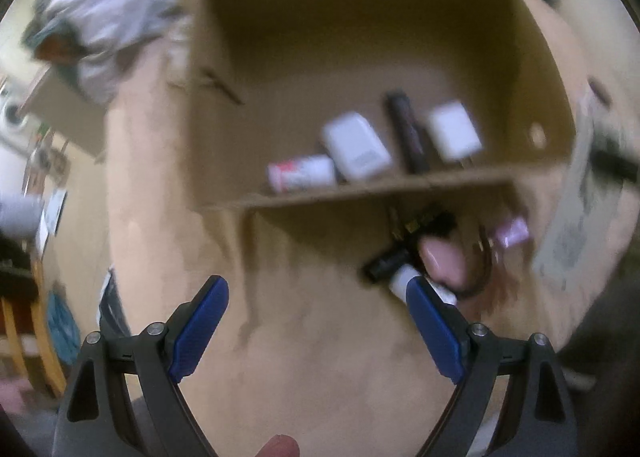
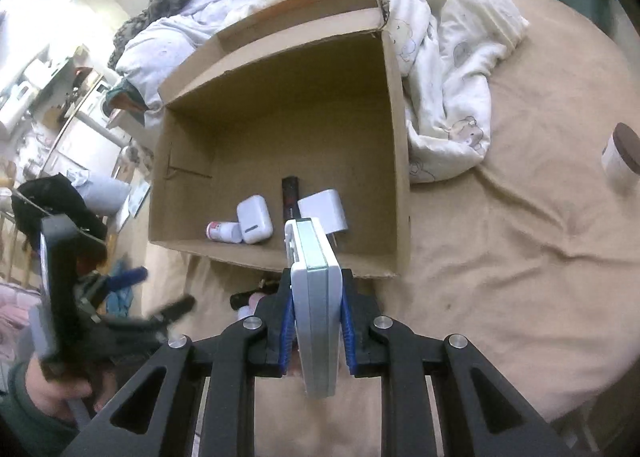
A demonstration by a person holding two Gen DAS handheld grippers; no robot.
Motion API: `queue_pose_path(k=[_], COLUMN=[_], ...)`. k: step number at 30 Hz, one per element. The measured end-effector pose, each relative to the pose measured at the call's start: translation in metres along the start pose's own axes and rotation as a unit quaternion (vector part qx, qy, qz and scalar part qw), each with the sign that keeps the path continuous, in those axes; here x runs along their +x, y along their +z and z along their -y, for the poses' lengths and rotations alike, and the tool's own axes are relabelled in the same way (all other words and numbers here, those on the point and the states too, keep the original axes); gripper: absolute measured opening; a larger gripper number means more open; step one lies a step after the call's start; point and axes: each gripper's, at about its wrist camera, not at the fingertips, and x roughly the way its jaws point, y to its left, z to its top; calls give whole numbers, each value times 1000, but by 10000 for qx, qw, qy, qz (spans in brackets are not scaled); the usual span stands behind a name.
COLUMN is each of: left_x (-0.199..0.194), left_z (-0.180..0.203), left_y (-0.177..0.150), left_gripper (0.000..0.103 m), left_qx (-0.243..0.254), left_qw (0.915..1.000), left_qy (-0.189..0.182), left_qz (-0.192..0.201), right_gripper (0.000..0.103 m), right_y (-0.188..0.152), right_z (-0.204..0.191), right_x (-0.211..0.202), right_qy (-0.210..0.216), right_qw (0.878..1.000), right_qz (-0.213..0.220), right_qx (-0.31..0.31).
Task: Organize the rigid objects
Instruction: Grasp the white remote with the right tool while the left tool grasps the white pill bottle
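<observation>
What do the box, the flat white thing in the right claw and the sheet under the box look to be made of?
Box: brown corrugated cardboard, matte; its far corner is torn and ragged. Flat white thing, gripped edge-on in the right claw: probably hard plastic, smooth, slightly glossy, with a seam along its edge. Sheet: tan woven fabric, soft and matte; it creases and folds.

place: home bedroom | evidence: tan bedsheet [image 2: 500, 257] beneath right gripper [image 2: 316, 331]; rumpled printed duvet [image 2: 440, 69] ahead of it; cluttered shelves [image 2: 60, 97] far left
</observation>
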Motion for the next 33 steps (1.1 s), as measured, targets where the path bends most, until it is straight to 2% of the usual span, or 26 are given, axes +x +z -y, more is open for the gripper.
queue_pose_path(k=[4, 8, 14, 18, 22, 29, 33], left_x=[17, 26, 41, 49, 48, 46, 38], left_z=[33, 53, 62, 56, 35, 11, 13], left_y=[-10, -13, -8, -7, -8, -18, -16], left_gripper=[89, 88, 88, 88, 88, 88, 88], left_qx=[709, 1066, 927, 769, 495, 185, 180], left_qw=[9968, 9932, 9926, 9954, 9966, 9966, 9967], left_qy=[-234, -313, -627, -341, -352, -162, -465], left_qz=[-287, -337, -466, -459, -565, -784, -647], right_gripper=[22, 22, 22, 22, 22, 22, 22], right_y=[0, 2, 0, -1, -1, -1, 0], right_z=[-1, -1, -1, -4, -4, 1, 0], right_x=[-5, -5, -2, -3, -4, -3, 0], right_qy=[49, 74, 37, 8, -11, -69, -62], right_qw=[10000, 10000, 10000, 9999, 9999, 10000, 10000], right_qz=[64, 54, -8, -1, 29, -15, -52], right_qx=[29, 5, -50, -127, -105, 1, -35])
